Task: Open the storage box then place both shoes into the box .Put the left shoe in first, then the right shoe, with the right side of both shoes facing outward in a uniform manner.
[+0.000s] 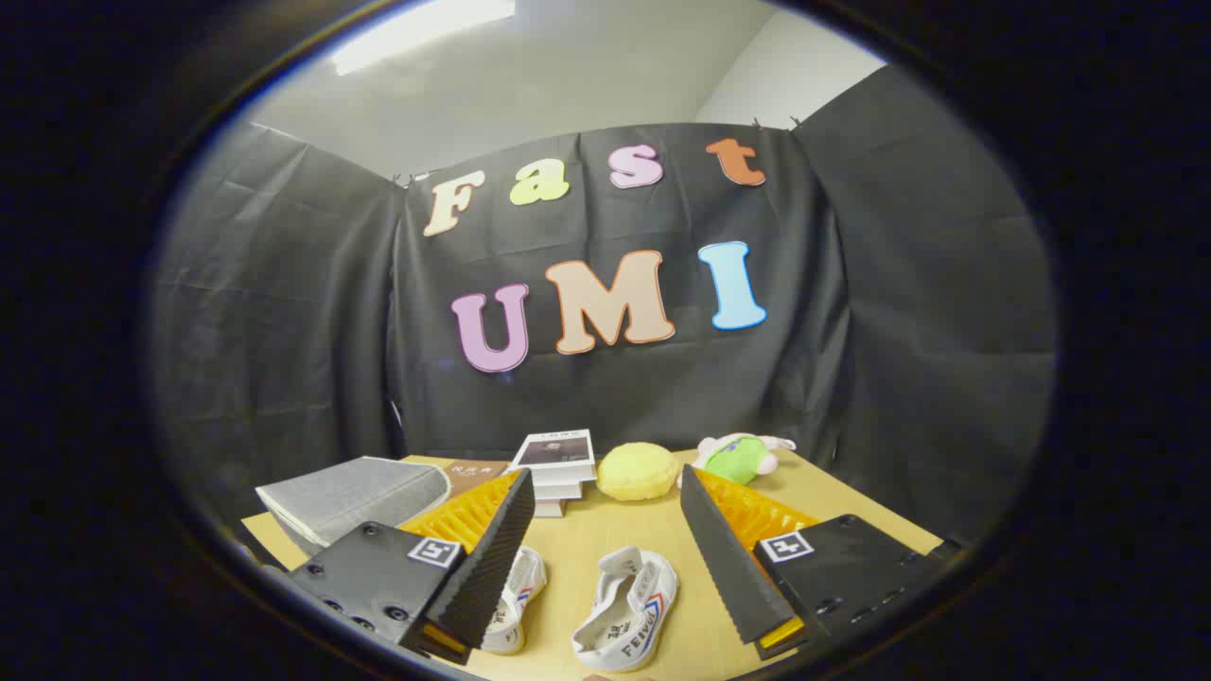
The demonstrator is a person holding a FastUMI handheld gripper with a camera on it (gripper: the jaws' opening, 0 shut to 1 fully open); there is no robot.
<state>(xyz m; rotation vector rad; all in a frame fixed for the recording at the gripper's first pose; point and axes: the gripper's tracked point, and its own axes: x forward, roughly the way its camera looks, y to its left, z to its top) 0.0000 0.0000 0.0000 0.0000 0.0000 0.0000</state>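
Gripper (pixel 605 558) spread apart, holding nothing — both shoes (pixel 627 605) lie on the bench (pixel 615 534); grey storage box (pixel 355 497) at ten o'clock appears unopened — every step apparently remains.

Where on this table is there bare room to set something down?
Bare tabletop lies beyond the two shoes, before the book stack and yellow sponge. Another patch runs beside the plush toy. It is crowded around the grey box. The gripper fingers stand open.

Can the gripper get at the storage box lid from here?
Probably yes: gripper is open and empty, and the grey storage box sits closed beyond the left finger, nothing on its lid.
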